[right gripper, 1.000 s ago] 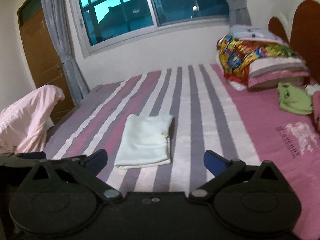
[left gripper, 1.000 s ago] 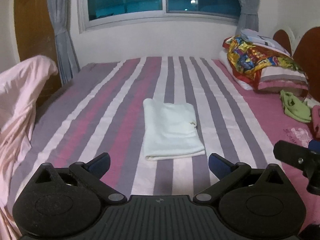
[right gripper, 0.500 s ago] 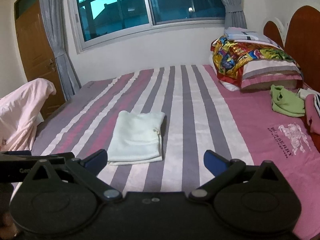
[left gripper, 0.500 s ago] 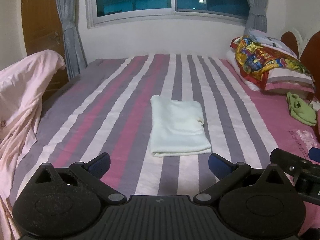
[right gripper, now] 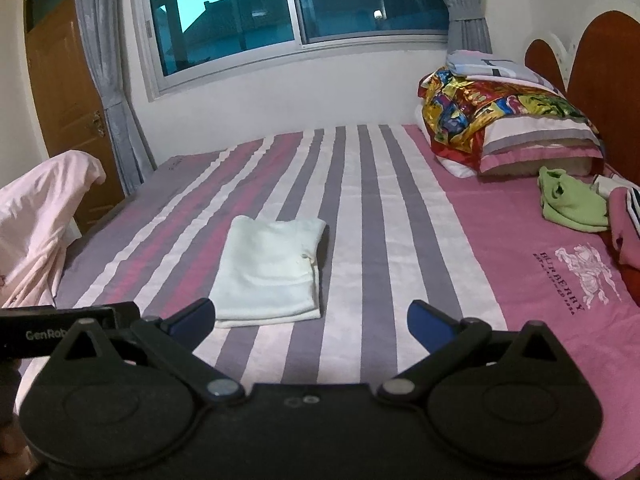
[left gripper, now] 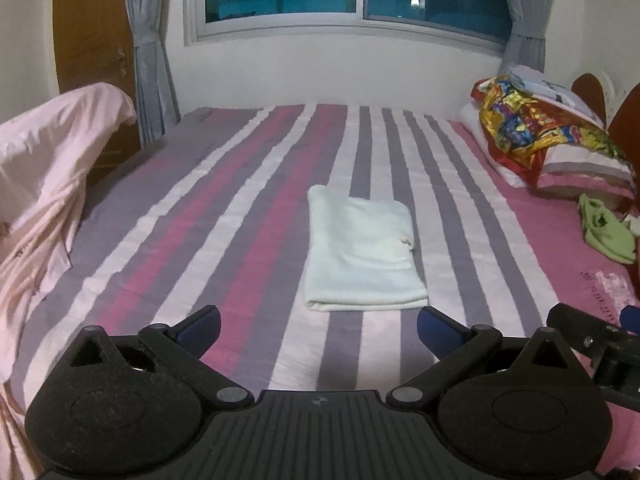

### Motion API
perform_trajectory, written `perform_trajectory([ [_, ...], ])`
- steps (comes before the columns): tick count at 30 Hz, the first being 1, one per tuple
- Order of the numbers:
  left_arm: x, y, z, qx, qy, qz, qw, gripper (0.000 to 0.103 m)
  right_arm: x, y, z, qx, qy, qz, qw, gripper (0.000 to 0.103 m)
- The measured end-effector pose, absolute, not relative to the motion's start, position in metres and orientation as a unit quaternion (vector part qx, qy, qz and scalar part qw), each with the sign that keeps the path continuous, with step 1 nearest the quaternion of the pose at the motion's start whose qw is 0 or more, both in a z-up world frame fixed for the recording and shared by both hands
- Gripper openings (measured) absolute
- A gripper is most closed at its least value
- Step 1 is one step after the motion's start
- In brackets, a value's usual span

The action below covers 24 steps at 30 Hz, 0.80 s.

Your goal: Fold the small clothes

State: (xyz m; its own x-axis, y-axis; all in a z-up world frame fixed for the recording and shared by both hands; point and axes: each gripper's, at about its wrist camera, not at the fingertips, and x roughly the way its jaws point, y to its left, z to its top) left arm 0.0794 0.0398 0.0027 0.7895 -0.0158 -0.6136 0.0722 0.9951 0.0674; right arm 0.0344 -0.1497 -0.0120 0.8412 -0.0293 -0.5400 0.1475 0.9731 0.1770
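A: Start with the biggest thing. Where does everything sit?

B: The striped bed [left gripper: 224,216] fills the middle of both views. The folded white garment [left gripper: 360,256] lies flat on it, centre of the left wrist view and left of centre in the right wrist view [right gripper: 272,268].

A: And the next piece?

B: Likely the green garment [right gripper: 568,204], crumpled at the right edge near the pillow [right gripper: 540,148].

A: How will it handle?

B: Soft, light and limp, I'd judge. It should sag from any hold, so pinch an outer hem or corner, not the bunched middle.

A: The tools?

B: Left gripper [left gripper: 318,326] and right gripper [right gripper: 311,318] both hang low in frame above the sheet, fingers spread wide, nothing between them.
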Motion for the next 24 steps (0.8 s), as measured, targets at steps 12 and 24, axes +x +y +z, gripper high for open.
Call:
perform_trajectory([
  [12,0.082,0.028,0.0,0.066,0.329,-0.038,0.941,0.103,0.04,-0.149,-0.015,0.1,0.285,-0.049,0.952,0.102],
  [24,0.087,0.017,-0.003,0.089,0.316,-0.056,0.943,0.103,0.049,-0.153,-0.02,0.106,0.293,-0.047,0.949,0.103],
])
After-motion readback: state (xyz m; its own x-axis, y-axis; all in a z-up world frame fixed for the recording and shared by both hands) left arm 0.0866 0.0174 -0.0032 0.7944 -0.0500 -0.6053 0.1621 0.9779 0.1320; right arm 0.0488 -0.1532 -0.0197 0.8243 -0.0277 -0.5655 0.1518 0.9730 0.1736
